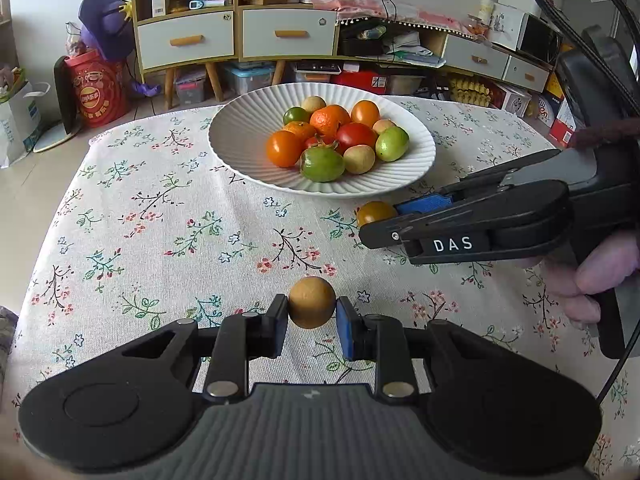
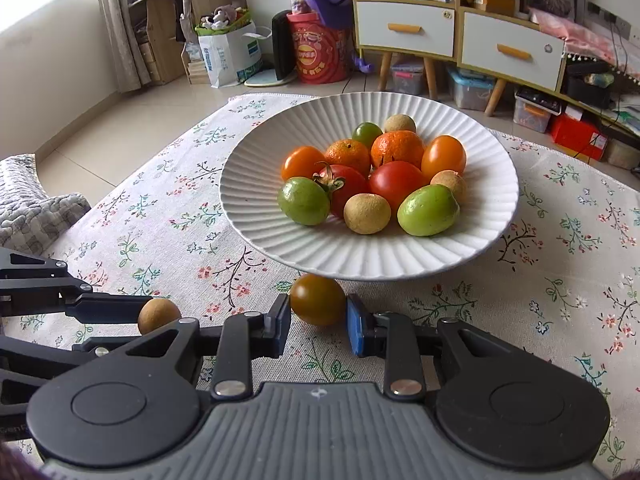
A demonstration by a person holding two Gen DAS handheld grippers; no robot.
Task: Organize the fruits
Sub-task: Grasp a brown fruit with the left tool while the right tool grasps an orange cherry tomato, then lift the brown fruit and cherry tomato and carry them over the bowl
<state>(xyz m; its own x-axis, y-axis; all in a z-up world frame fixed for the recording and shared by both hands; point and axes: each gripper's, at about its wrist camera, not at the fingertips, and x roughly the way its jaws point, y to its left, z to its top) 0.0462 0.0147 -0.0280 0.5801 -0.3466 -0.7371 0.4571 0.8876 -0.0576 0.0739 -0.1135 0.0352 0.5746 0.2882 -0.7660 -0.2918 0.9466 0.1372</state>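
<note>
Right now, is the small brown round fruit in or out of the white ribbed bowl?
Out: the left gripper holds the brown fruit short of the bowl.

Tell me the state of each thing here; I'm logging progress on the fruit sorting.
Left claw: shut on the brown longan, pads touching both sides.
Right claw: pads flank the dark orange tomato; contact unclear.
Dark orange tomato: on the tablecloth, beside the plate's near rim, not in it.
White ribbed plate: upright, holding a pile of fruit.
Cabinet drawers: closed.
</note>
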